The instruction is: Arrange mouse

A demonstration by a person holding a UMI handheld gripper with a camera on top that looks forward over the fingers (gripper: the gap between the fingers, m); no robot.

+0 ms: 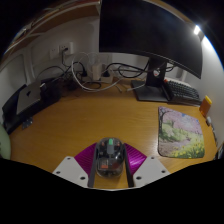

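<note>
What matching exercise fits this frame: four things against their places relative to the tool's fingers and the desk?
Things:
1. mouse
2. mouse pad
3. monitor
4. keyboard

Places:
A. at the back of the desk, on a stand
B. between the fingers of the tool
C. flat on the desk, ahead and right of the fingers
D. beyond the mouse pad, right of the monitor stand

Pairs: 1-B, 2-C, 3-A, 4-D

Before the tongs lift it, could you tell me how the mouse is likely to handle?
The mouse, between the tongs, looks like a rigid shell, so probably stiff and light. Its rounded sides might slip if squeezed high. On the smooth wooden desk it would likely slide, not roll.
</note>
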